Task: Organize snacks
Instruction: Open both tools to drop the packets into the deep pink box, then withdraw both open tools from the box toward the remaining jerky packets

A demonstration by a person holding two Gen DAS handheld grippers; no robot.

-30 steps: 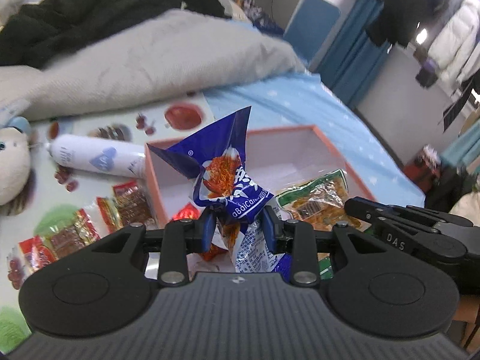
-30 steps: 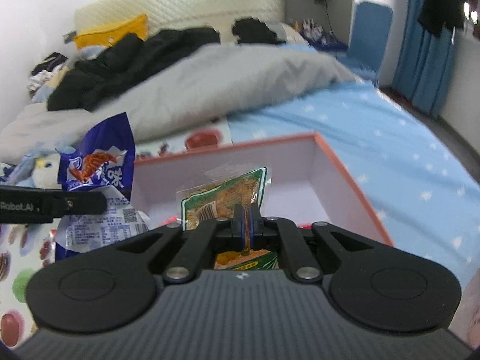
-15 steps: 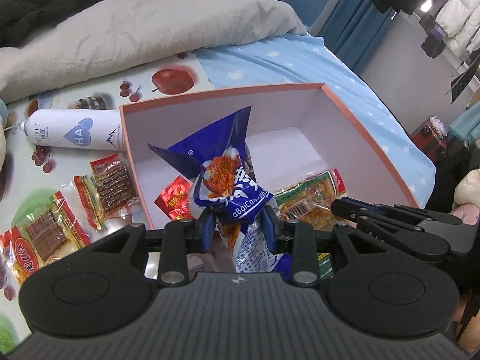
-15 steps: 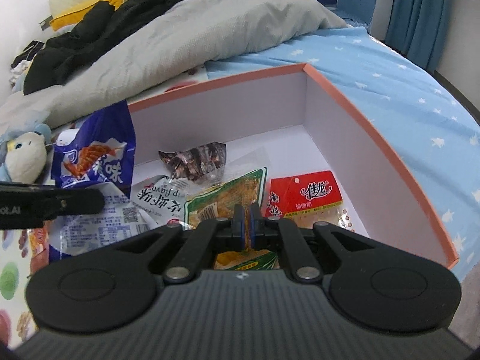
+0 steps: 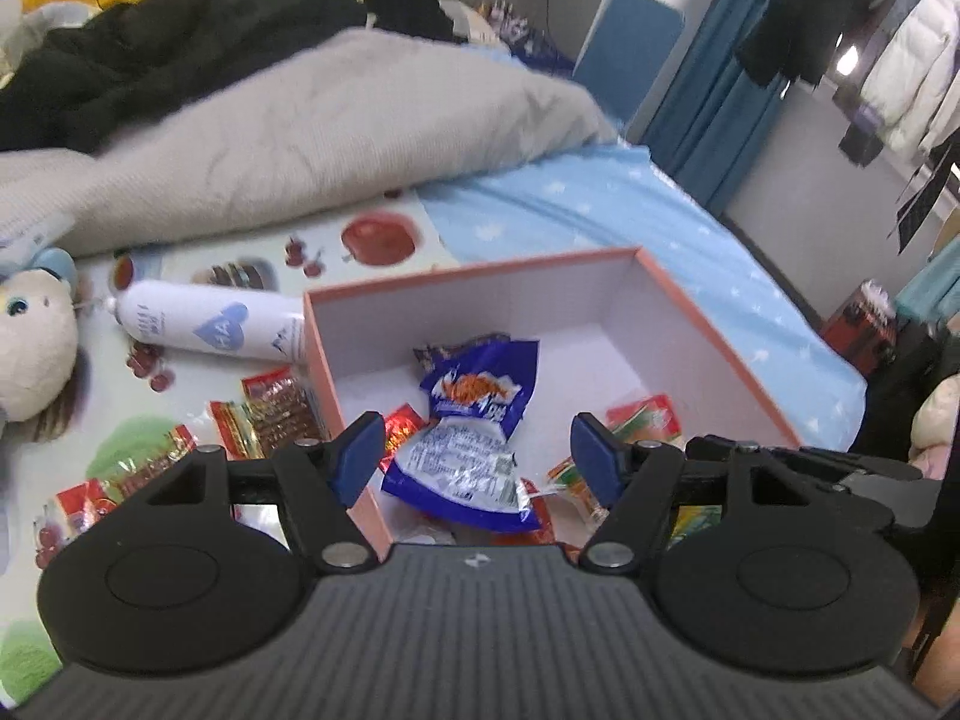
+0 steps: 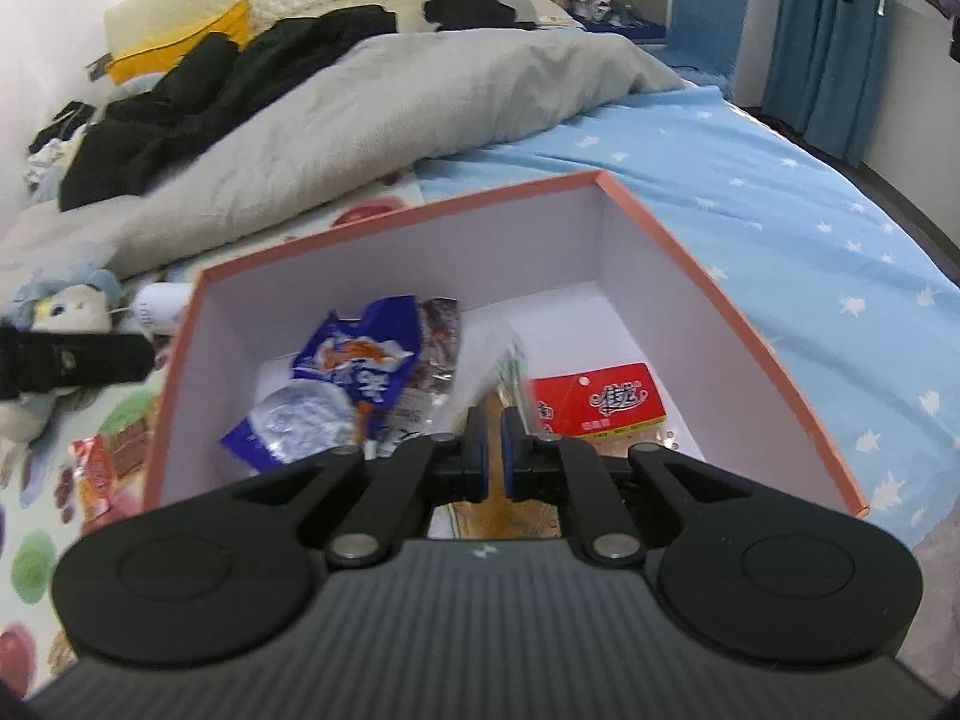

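Observation:
An orange-rimmed box (image 5: pixel 474 273) (image 6: pixel 396 216) with white walls sits on the bed. A blue snack bag (image 5: pixel 474 420) (image 6: pixel 354 372) lies inside it among other packets. My left gripper (image 5: pixel 477 456) is open and empty above the box's near left part. My right gripper (image 6: pixel 493 450) is shut on a green and orange snack packet (image 6: pixel 510 378), held edge-on over the box. A red packet (image 6: pixel 600 402) lies on the box floor to the right.
Several red snack packets (image 5: pixel 270 414) lie on the fruit-print mat left of the box. A white bottle (image 5: pixel 210 327) lies beside the box's left wall. A plush toy (image 5: pixel 30 354) is at the far left. A grey duvet (image 5: pixel 300 144) lies behind.
My left gripper opened and let go of the blue bag, which now lies in the box. The right gripper's packet has turned edge-on.

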